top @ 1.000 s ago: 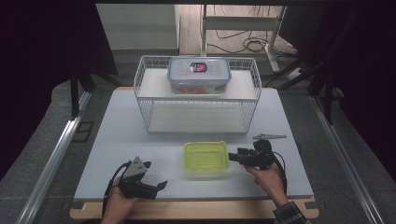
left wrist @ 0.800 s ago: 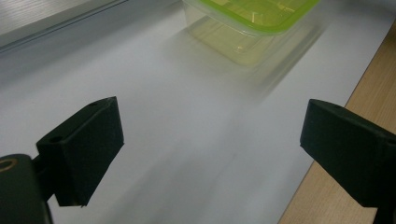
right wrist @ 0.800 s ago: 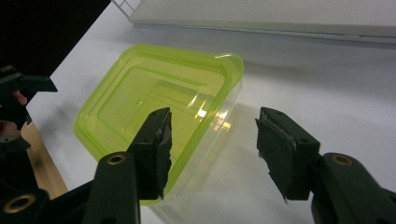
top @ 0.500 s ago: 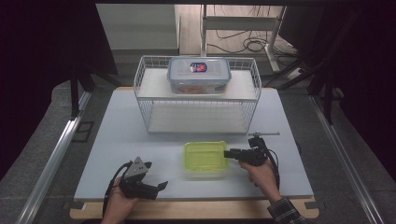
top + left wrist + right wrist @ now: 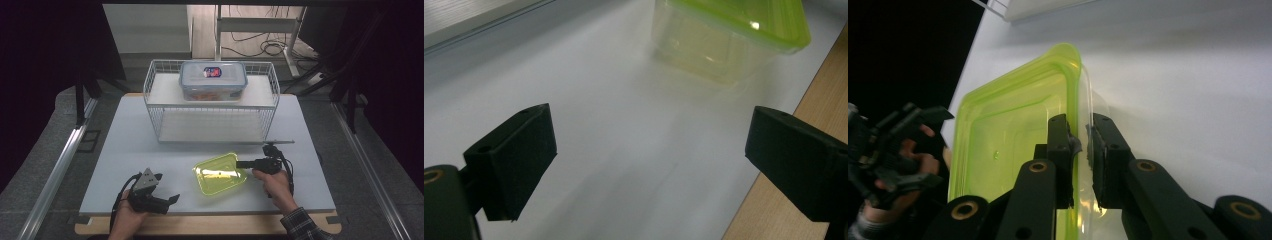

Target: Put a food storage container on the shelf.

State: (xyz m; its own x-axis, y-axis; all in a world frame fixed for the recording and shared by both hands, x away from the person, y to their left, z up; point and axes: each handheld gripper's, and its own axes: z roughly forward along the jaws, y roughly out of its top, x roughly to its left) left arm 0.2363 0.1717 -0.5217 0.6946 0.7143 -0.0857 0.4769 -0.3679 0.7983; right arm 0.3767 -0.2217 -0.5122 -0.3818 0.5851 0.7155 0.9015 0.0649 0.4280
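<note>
So far the work has got as far as the grasp: the right gripper [image 5: 1080, 145] has just been closing its jaws, and in the right gripper view they now pinch the near rim of the small clear plastic food container with the lime-green lid [image 5: 1013, 140], one pad on the lid side and one on the clear wall. In the high view that container [image 5: 220, 173] sits on the pale grey table top [image 5: 120, 150], near the front edge and just in front of the white wire basket rack [image 5: 212, 107], and it looks tilted, one side lifted, which suggests the lift is only starting. The left gripper [image 5: 150, 192] rests low at the front left of the table with its jaws spread wide and nothing between them, well apart from the container. A larger clear lidded storage box with a red label [image 5: 213, 80] already stands on top of the rack. What remains, by my reading, is carrying the green-lidded container off the table, probably to the rack, and releasing it; none of that is done yet.
</note>
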